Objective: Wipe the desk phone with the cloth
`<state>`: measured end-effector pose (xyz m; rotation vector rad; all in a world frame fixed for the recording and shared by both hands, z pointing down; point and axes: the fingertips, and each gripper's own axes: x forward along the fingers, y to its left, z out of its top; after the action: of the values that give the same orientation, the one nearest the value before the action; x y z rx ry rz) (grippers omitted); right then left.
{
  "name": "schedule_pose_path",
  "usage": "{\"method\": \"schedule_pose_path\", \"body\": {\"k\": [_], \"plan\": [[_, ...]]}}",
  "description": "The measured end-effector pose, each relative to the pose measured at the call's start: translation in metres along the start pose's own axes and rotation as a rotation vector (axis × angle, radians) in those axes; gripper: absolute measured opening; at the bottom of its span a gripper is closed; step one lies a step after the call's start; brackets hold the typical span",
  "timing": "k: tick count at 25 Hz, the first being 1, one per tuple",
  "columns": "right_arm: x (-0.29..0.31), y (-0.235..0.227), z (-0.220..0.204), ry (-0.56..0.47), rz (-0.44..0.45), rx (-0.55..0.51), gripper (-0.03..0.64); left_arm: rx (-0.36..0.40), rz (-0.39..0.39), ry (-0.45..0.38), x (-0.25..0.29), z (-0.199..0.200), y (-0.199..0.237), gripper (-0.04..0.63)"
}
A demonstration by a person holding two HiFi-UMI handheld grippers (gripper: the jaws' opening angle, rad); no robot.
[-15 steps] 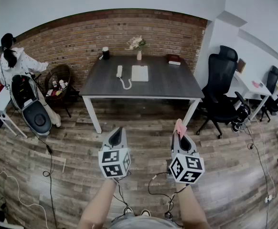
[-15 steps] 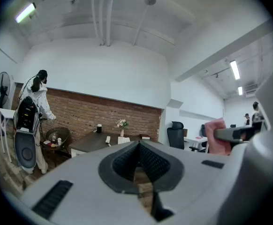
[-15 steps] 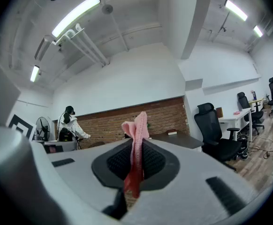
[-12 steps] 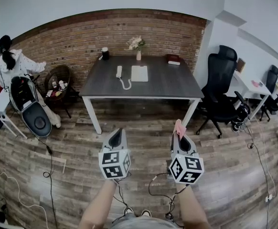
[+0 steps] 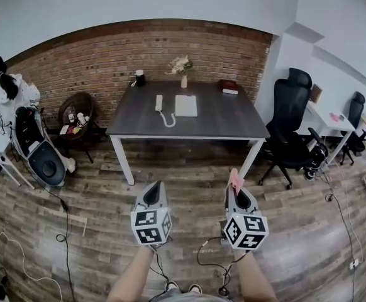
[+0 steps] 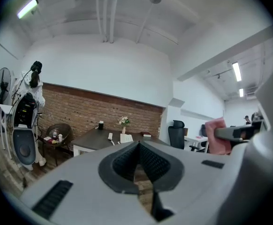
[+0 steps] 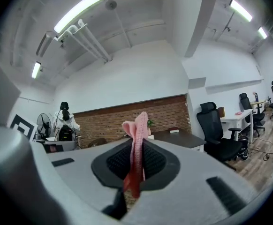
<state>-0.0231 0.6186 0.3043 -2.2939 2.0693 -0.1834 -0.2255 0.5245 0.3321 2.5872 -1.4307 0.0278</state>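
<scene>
Pink cloth (image 5: 236, 180) is clamped in the right gripper (image 5: 235, 187). The jaws are closed on a narrow fold, and the rest stands up above the tips. The left gripper (image 5: 154, 190) is level with it. Its jaws are together with nothing between them. Both are held over the wood floor (image 5: 95, 231), well short of the desk (image 5: 221, 121). A loose cable (image 5: 211, 257) lies on the floor at the person's feet.

Status: approach stage. No wiping has begun.

The phone (image 5: 185, 106) sits near the middle of the desk, toward the far edge. Its handset (image 5: 159, 102) lies apart on the left, joined by a coiled cord (image 5: 166, 119). A flower vase (image 5: 183, 74) stands just behind the phone. A black cup (image 5: 140, 77) and a book (image 5: 229, 88) lie along the far edge, against the brick wall (image 5: 95, 61). An office chair (image 5: 293, 124) stands at the desk's right end.

Probable faults from this point:

- Cloth slip. Only a thin strip is gripped, so drag against the phone may pull it free.
- Phone shift. The base looks light, and a one-sided stroke may push it toward the vase. Bracing it with the left gripper would reduce this.
- Cord snag. A stroke across the coil may drag the handset.
- Trip. The floor cable lies close to the walking path.
</scene>
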Motion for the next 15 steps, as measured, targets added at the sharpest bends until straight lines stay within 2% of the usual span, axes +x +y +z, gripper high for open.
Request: {"method": "schedule_pose_path", "body": {"k": [9,15], "plan": [[0.01,0.014,-0.017,0.008,-0.064,0.012,0.021,0.005,-0.019,0.015,0.004,-0.009,0.035,-0.002],[0.035,0.005,-0.023,0.028,-0.096,0.02,0.021,-0.016,-0.002,0.029,0.033,-0.013,0.055,-0.002]]}}
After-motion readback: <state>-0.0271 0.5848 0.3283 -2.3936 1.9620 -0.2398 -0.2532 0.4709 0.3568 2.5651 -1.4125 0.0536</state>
